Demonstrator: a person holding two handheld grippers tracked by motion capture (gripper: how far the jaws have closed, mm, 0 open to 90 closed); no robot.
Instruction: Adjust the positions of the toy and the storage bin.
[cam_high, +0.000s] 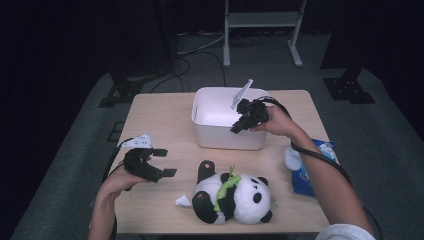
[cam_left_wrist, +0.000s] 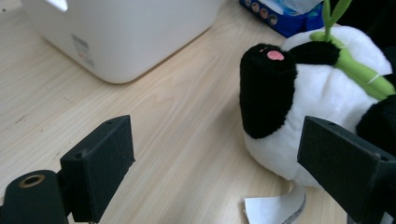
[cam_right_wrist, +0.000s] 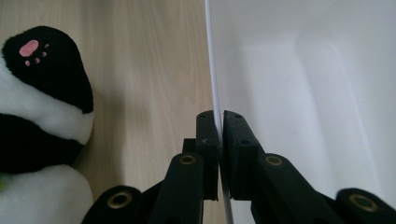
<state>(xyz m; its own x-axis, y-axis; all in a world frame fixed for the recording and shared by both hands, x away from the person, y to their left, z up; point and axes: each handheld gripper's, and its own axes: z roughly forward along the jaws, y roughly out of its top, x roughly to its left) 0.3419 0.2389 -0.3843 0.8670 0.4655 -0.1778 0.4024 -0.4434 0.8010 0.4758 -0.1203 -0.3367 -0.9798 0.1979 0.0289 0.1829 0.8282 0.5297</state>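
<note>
We see the right gripper (cam_high: 235, 129) pinched tight on the thin rim of the white rectangular plastic bin (cam_high: 202, 125), which sits at the far middle of the pale wooden table (cam_high: 150, 120); in the right gripper view the bin's wall (cam_right_wrist: 212, 70) runs straight down between the two closed black jaws, with the bin's bare white inside to one side. Our left gripper (cam_high: 167, 162) hovers low over the table's near left part, its jaws spread wide with nothing between them. Just beside it lies the black-and-white plush panda with a green bamboo sprig (cam_high: 235, 192), on its back near the table's front edge, a black paw (cam_left_wrist: 267, 88) raised. A blue packet (cam_high: 302, 175) rests at the table's right edge.
</note>
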